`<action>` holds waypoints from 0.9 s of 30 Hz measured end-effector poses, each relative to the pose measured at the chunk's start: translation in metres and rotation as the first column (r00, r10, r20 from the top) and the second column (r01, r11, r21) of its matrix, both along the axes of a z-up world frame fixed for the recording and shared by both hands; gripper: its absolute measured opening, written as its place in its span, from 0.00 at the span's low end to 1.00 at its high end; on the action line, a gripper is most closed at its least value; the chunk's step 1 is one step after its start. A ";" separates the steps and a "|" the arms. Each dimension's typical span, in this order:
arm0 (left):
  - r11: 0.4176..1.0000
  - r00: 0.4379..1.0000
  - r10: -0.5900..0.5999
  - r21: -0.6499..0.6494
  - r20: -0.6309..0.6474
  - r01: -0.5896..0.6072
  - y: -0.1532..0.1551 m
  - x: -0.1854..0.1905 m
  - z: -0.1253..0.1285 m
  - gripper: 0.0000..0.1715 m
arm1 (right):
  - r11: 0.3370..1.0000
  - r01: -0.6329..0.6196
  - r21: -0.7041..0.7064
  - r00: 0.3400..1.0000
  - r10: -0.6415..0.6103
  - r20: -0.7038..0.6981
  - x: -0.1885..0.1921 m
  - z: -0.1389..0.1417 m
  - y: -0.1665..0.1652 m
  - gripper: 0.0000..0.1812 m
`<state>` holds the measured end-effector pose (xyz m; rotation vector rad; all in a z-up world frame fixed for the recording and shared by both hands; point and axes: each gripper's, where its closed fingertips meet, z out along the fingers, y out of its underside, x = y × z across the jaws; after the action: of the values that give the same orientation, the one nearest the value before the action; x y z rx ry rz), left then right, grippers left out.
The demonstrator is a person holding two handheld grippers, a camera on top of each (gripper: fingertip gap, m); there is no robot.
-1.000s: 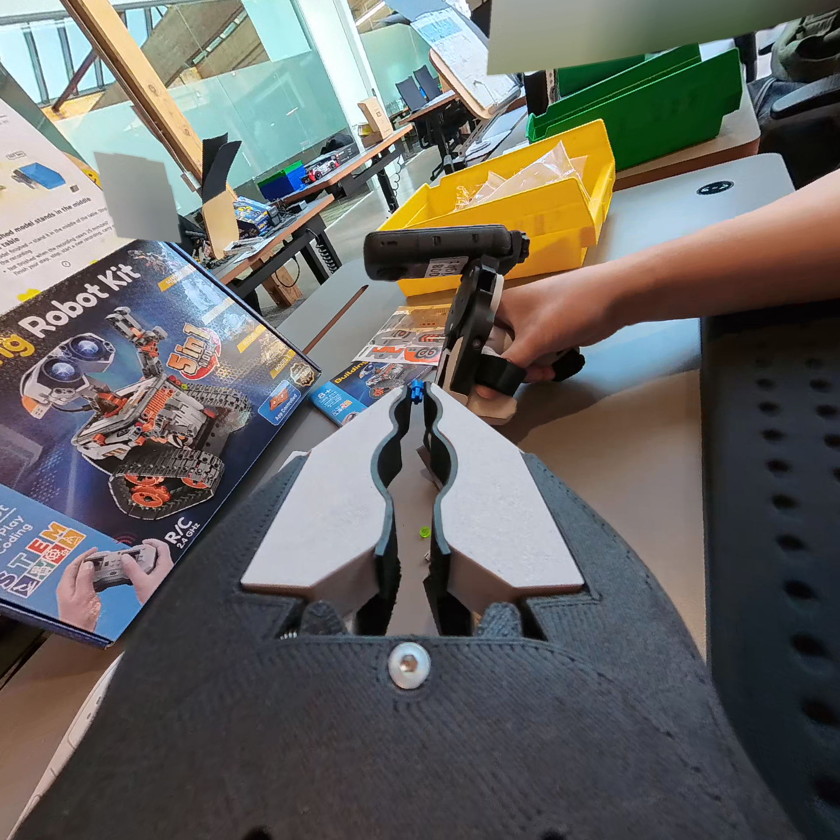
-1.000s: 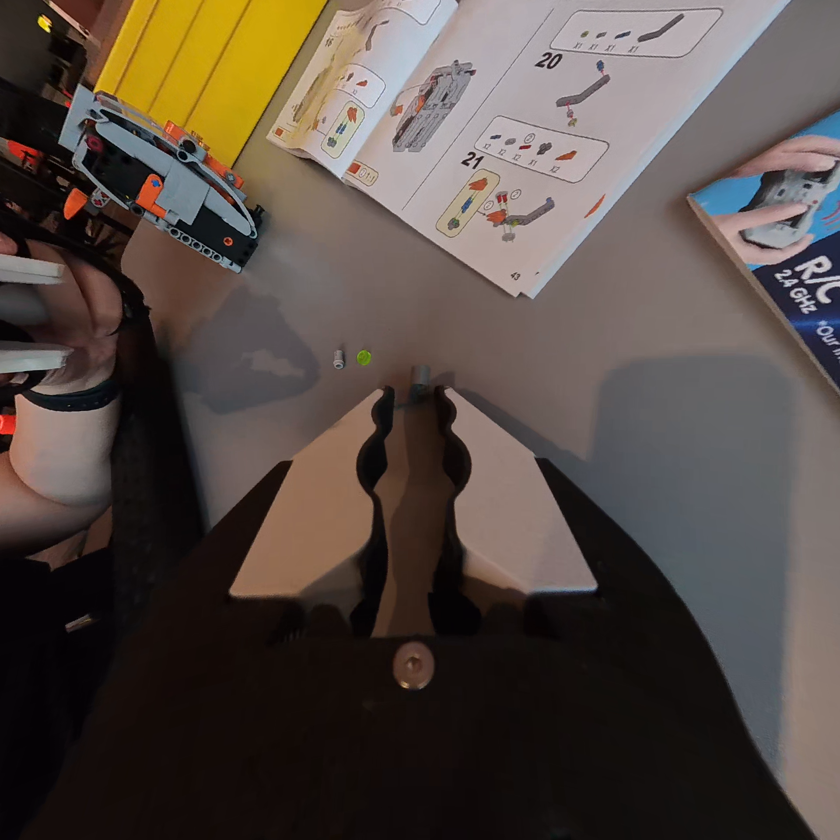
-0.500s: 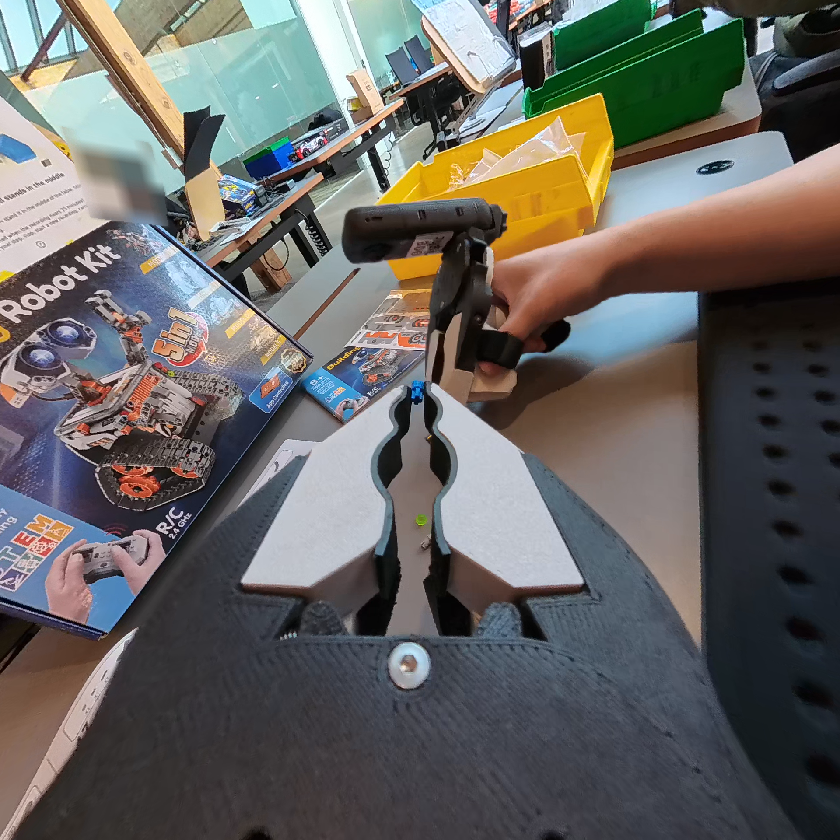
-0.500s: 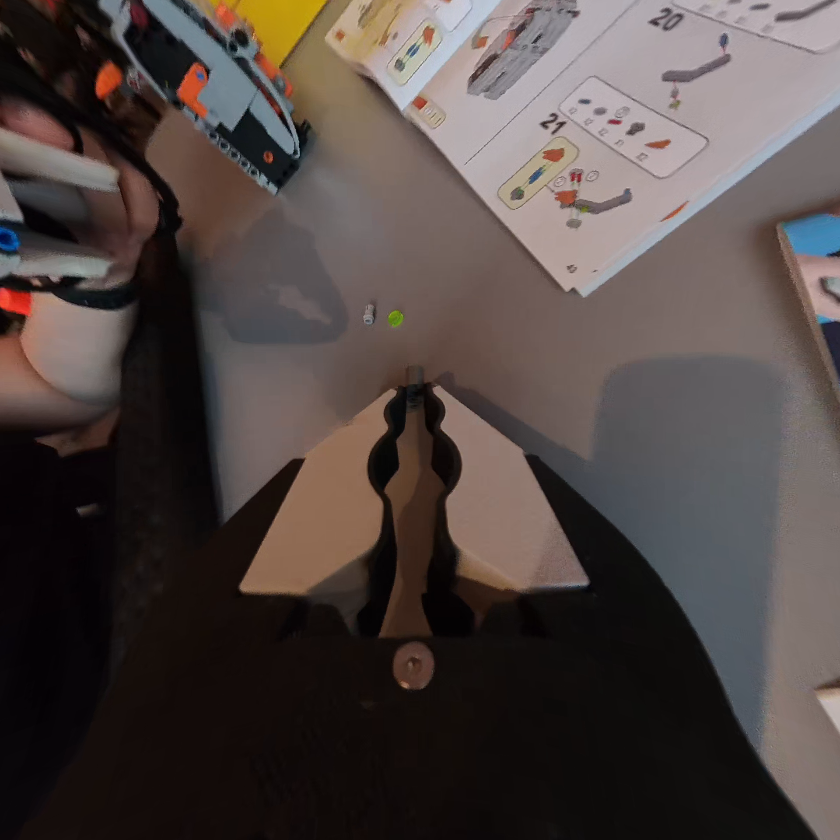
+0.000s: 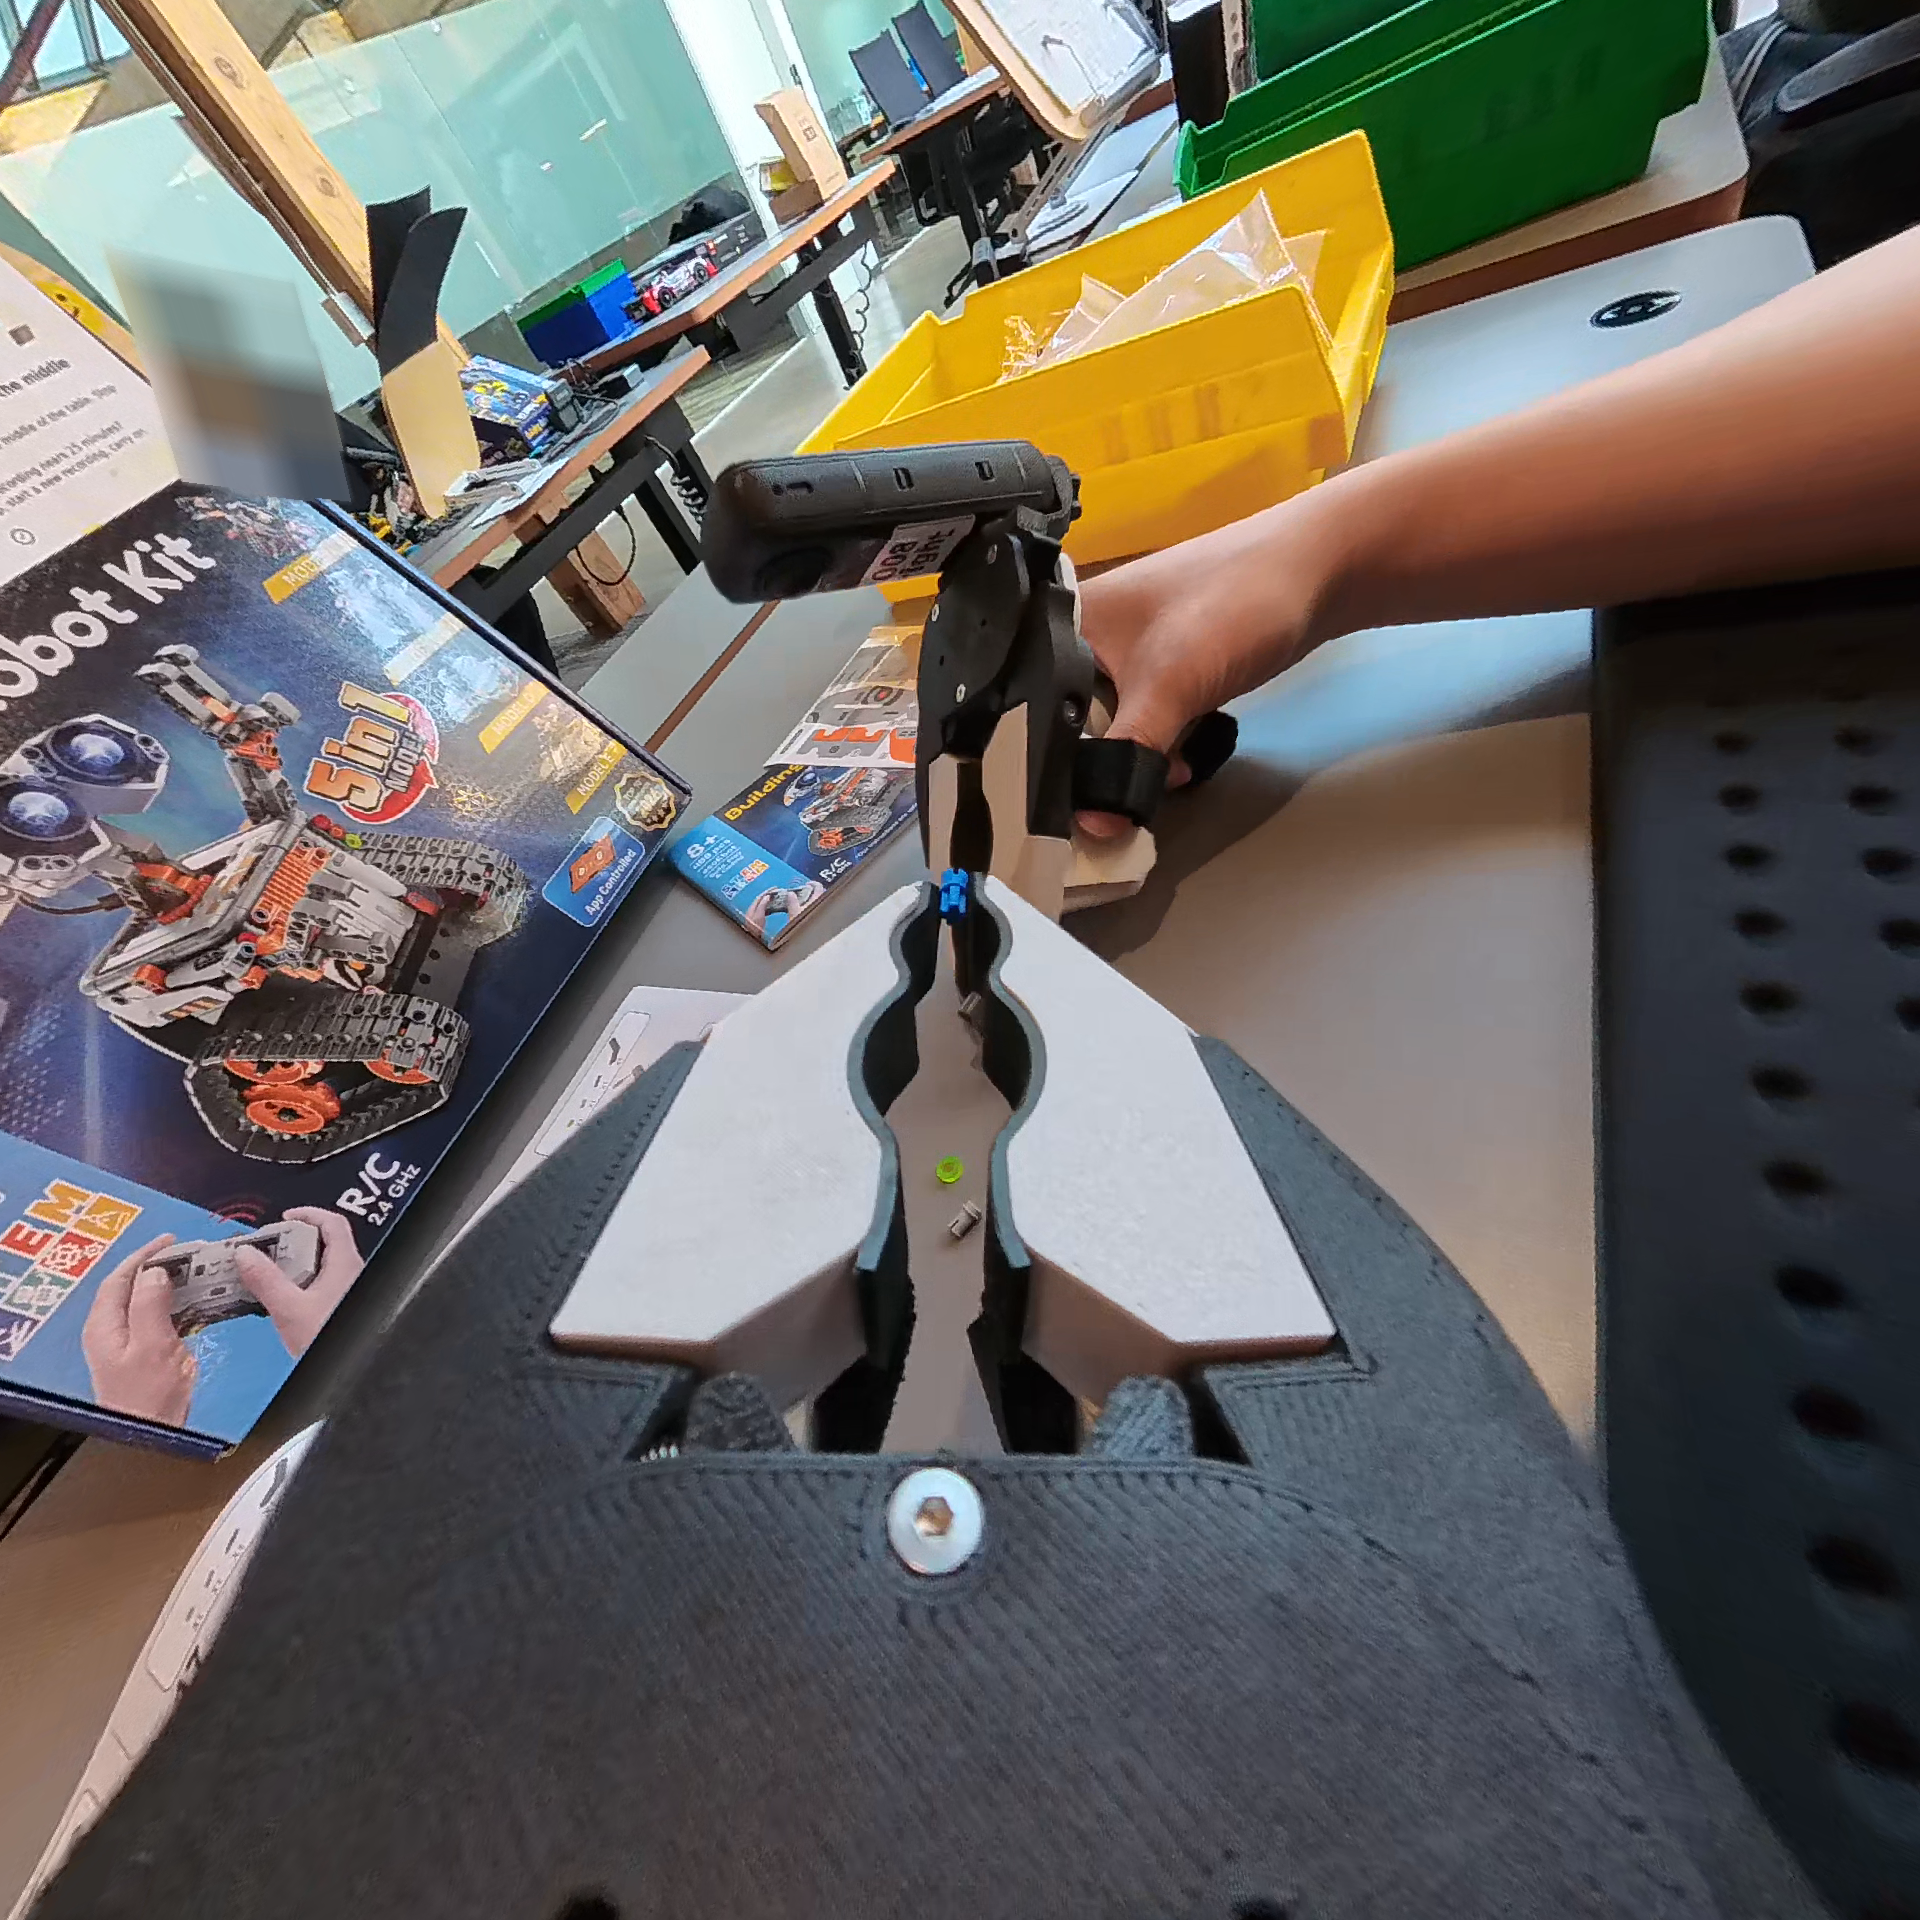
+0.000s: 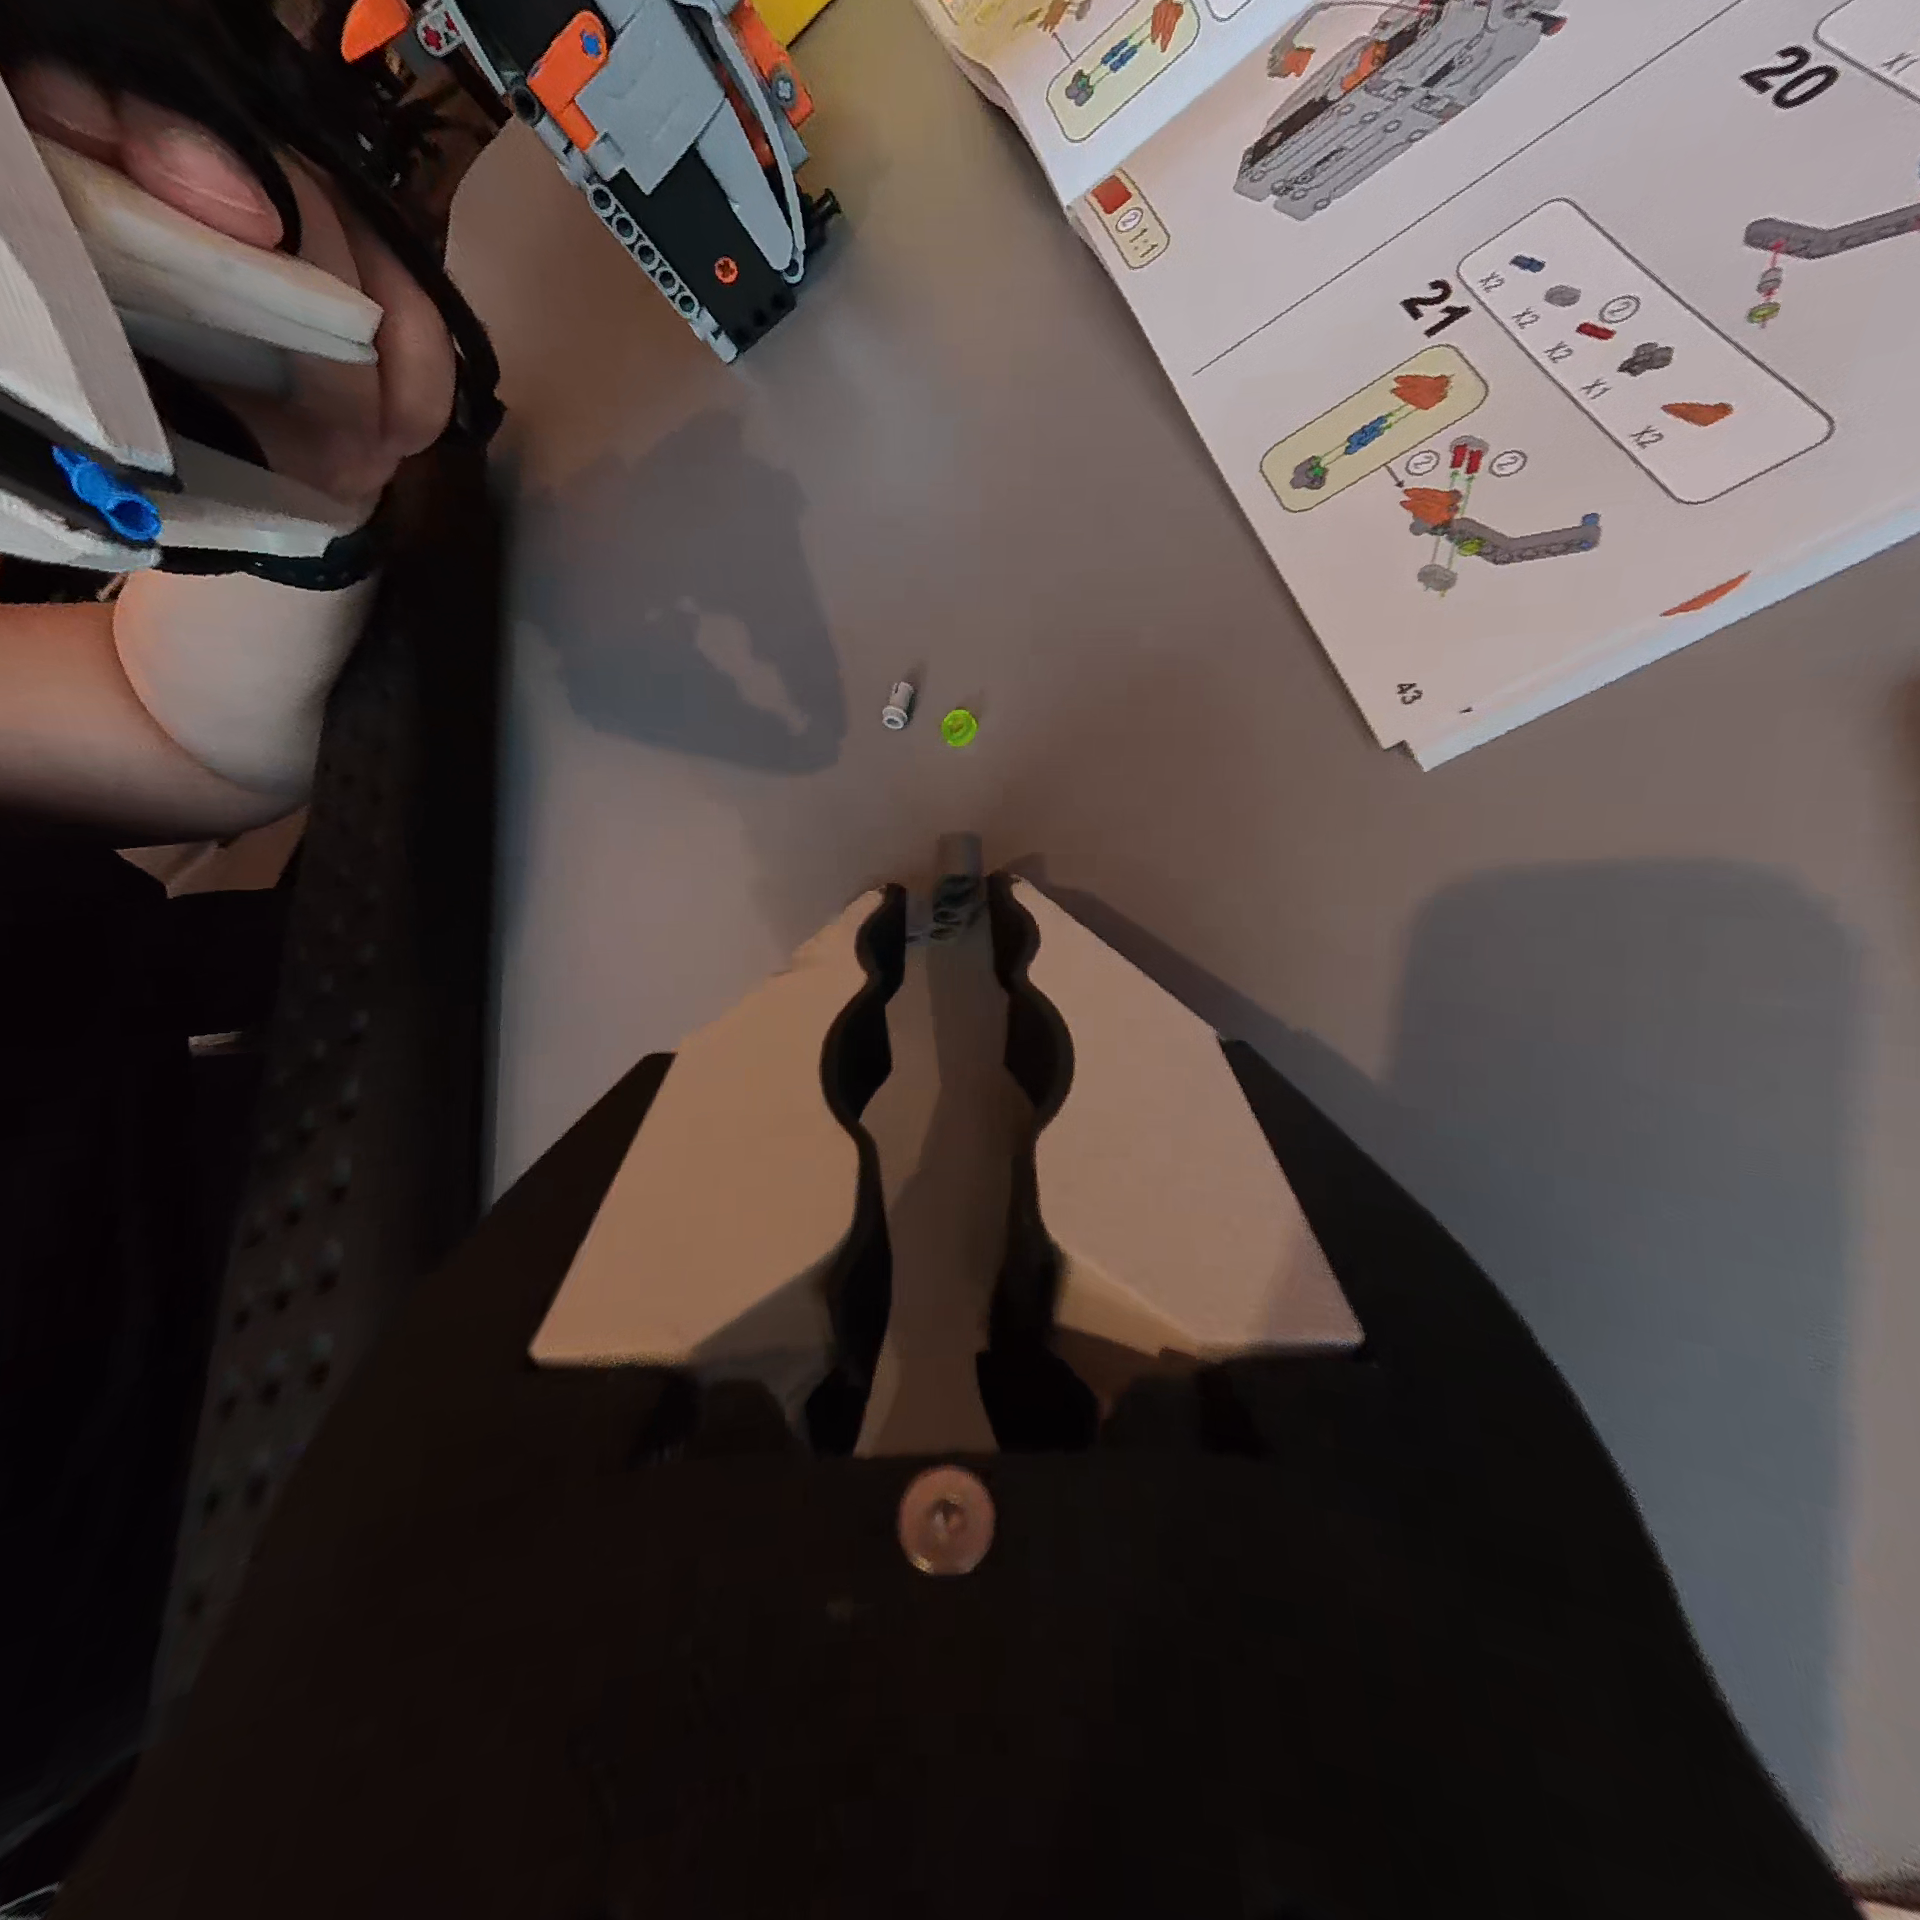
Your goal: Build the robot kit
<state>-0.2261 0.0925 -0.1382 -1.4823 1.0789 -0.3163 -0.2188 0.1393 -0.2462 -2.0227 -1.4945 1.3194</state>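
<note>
My left gripper (image 5: pixel 952 902) is shut on a small blue pin (image 5: pixel 952 894), held above the grey table (image 5: pixel 1299 1039). It also shows at the left edge of the right wrist view, with the blue pin (image 6: pixel 104 504) sticking out. My right gripper (image 6: pixel 948 896) is shut on a small grey connector piece (image 6: pixel 951 883) just above the table. In the left wrist view a hand holds it upright, tips down, just beyond my left fingertips. A green round stud (image 6: pixel 958 726) and a tiny grey pin (image 6: pixel 898 707) lie on the table just ahead of the right gripper.
A partly built grey, black and orange model (image 6: pixel 665 156) lies at the far left. An open instruction booklet (image 6: pixel 1507 312) lies at the right. A robot kit box (image 5: pixel 260 883), a small booklet (image 5: pixel 790 842), a yellow bin (image 5: pixel 1143 416) and green bins (image 5: pixel 1455 104) stand around. The tips of one gripper are about 12 centimeters away from the tips of the other. My right gripper is the nearer one to the green round stud (image 6: pixel 958 726): about 5 centimeters, against 12 centimeters. The left camera catches it too, in the left wrist view (image 5: pixel 944 1169).
My right gripper has closed on the grey connector piece and moved toward the left gripper. The left gripper has kept hold of the blue pin.
</note>
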 end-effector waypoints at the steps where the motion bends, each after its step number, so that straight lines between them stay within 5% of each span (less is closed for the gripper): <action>1: 1.000 1.000 0.002 -0.002 0.000 -0.002 0.000 -0.001 0.000 0.02 | 1.000 0.006 -0.005 1.000 -0.006 -0.007 0.001 0.001 0.001 0.10; 7: 1.000 1.000 0.013 -0.006 0.010 -0.013 0.003 -0.004 0.000 0.02 | 0.985 0.129 -0.118 0.987 -0.139 -0.081 0.011 0.013 0.012 0.10; 27: 1.000 1.000 0.017 -0.009 -0.006 -0.017 0.003 -0.005 -0.002 0.02 | 0.965 0.156 -0.212 0.986 -0.165 -0.028 0.002 0.004 0.003 0.06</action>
<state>-0.2312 0.0952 -0.1400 -1.5005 1.0705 -0.3050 -0.2164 0.1428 -0.2422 -2.1726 -1.1862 1.4976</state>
